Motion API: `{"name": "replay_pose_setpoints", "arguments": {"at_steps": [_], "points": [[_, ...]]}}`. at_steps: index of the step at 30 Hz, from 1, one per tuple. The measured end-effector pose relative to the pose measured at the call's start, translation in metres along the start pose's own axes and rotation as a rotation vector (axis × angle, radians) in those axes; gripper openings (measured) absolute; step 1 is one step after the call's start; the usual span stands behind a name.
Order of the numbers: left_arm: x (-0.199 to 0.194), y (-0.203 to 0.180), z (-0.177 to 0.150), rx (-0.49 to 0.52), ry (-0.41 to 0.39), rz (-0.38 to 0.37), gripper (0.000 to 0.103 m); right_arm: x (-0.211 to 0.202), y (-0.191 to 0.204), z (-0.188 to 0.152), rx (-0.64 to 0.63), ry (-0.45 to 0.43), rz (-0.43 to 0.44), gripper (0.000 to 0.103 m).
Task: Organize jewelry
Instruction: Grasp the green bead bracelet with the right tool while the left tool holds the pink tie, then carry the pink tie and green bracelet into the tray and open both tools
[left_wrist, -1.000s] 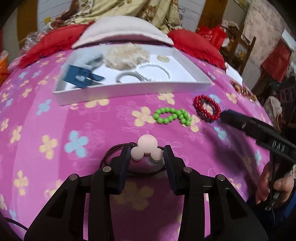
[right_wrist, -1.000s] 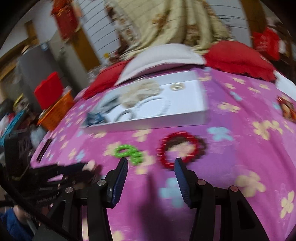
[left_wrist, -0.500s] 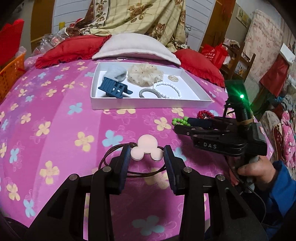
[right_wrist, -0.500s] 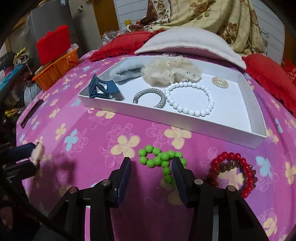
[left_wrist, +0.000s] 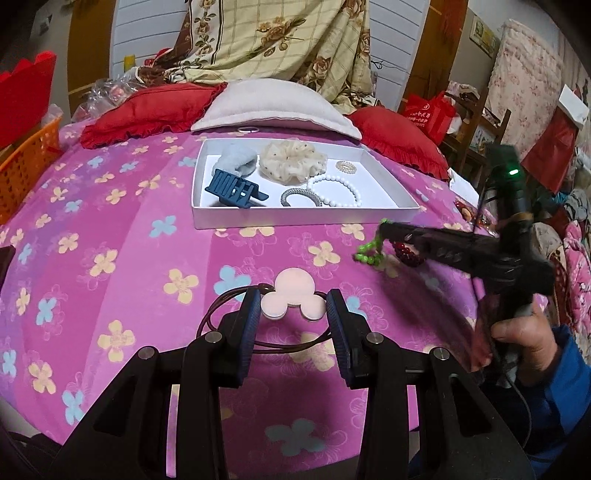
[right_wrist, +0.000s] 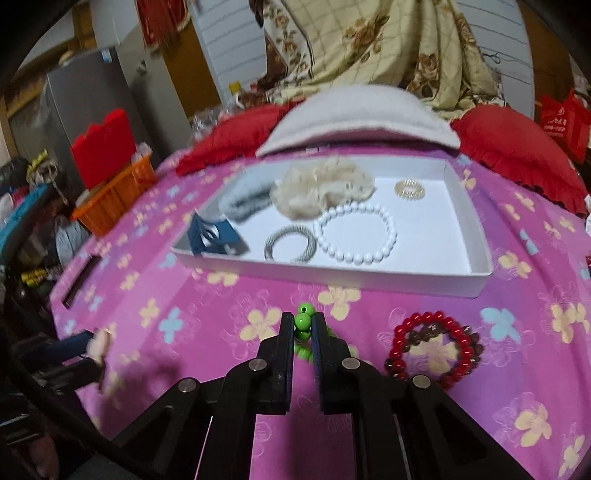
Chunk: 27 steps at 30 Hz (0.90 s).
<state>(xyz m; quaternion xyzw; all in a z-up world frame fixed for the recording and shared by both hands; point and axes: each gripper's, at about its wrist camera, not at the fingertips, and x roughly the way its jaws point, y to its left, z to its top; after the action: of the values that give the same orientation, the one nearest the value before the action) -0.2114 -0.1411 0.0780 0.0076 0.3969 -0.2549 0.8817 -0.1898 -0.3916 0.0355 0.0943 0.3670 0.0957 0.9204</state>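
Observation:
My left gripper (left_wrist: 292, 308) is shut on a pale pink mouse-head pendant (left_wrist: 291, 299) whose dark cord (left_wrist: 221, 308) loops below it, above the pink flowered bedspread. My right gripper (right_wrist: 303, 326) is shut on a green bead bracelet (right_wrist: 303, 322), lifted off the spread; in the left wrist view the green beads (left_wrist: 367, 254) dangle from its tip (left_wrist: 386, 229). A red bead bracelet (right_wrist: 434, 349) lies on the spread to its right. Beyond stands the white tray (right_wrist: 332, 275), also the white tray (left_wrist: 306, 218) in the left wrist view.
The tray holds a blue hair claw (right_wrist: 212, 236), a grey band (right_wrist: 243, 201), a cream scrunchie (right_wrist: 321, 190), a silver bangle (right_wrist: 290, 243), a white pearl bracelet (right_wrist: 356, 232) and a small coil ring (right_wrist: 409, 189). Red and white pillows (left_wrist: 273, 107) lie behind. An orange basket (right_wrist: 118, 195) sits left.
My right gripper has closed on the green bead bracelet and lifted it off the spread. The left gripper, still holding the pendant, has drawn back and up from the tray.

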Motion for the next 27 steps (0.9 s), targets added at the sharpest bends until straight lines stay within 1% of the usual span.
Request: {"name": "replay_pose_setpoints", "arguments": {"at_steps": [5,9,13,17,21,23,27], "points": [[0.000,-0.002,0.012,-0.012,0.008,-0.033,0.036,-0.020,-0.007,0.016,0.017,-0.039,0.005,0.008],[-0.001,-0.006,0.038,-0.012,-0.009,-0.067,0.036,-0.033,-0.016,0.039,0.026,-0.082,-0.013,0.008],[0.009,-0.009,0.070,-0.008,-0.020,-0.077,0.036,-0.038,-0.027,0.064,0.033,-0.111,-0.032,0.008],[0.033,-0.010,0.105,0.010,-0.017,-0.048,0.036,-0.028,-0.042,0.090,0.044,-0.109,-0.063,0.008],[0.076,-0.004,0.137,0.017,0.031,-0.001,0.036,-0.001,-0.058,0.113,0.069,-0.069,-0.072,0.008],[0.098,0.002,0.145,0.008,0.062,0.023,0.036,0.017,-0.063,0.121,0.074,-0.043,-0.078,0.008],[0.140,0.015,0.154,0.008,0.110,0.097,0.036,0.054,-0.075,0.130,0.083,0.011,-0.101,0.008]]}}
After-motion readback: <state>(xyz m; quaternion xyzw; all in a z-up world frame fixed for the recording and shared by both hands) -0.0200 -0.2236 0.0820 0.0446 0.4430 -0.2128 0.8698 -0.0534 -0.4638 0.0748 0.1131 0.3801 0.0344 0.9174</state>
